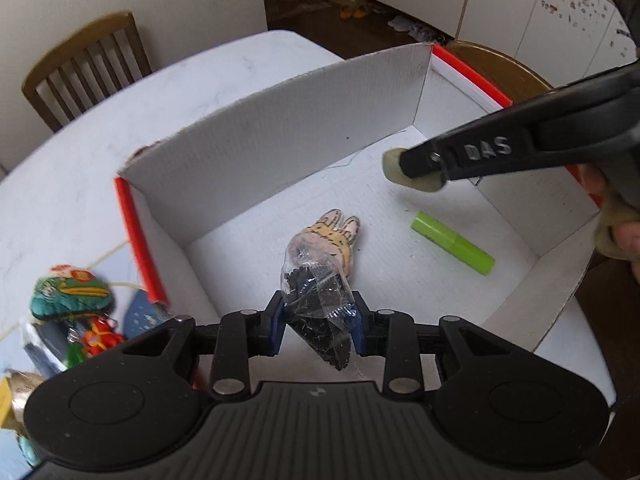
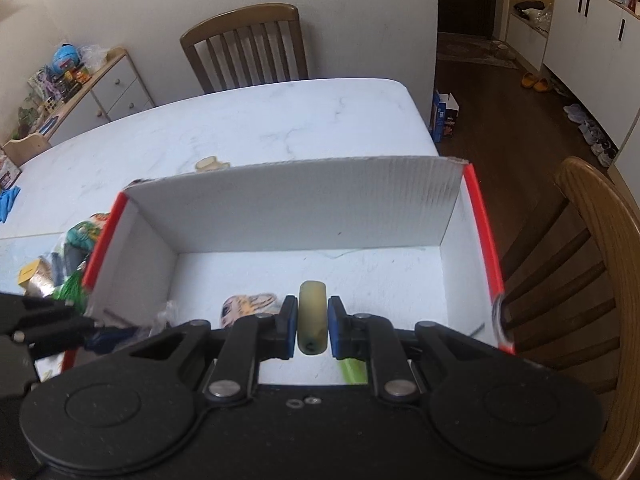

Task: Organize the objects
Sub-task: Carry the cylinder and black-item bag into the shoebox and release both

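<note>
A white cardboard box with red edges (image 1: pixel 280 128) (image 2: pixel 296 208) stands open on the marble table. My left gripper (image 1: pixel 318 322) is shut on a clear plastic bag of small black parts (image 1: pixel 316 288), held over the box's near left part. My right gripper (image 2: pixel 313 326) is shut on a pale yellow rubbery disc (image 2: pixel 313 316); in the left wrist view that disc (image 1: pixel 394 166) hangs over the box's right half. Inside the box lie a flat rabbit figure (image 1: pixel 334 232) (image 2: pixel 248 304) and a lime green marker (image 1: pixel 452 242).
Left of the box lies a pile of loose items: a teal embroidered pouch (image 1: pixel 70 292), a red ornament (image 1: pixel 100 338) and packets (image 2: pixel 36 276). A small beige object (image 2: pixel 210 164) sits behind the box. Wooden chairs (image 2: pixel 244 46) (image 2: pixel 592 264) stand at the table's far and right sides.
</note>
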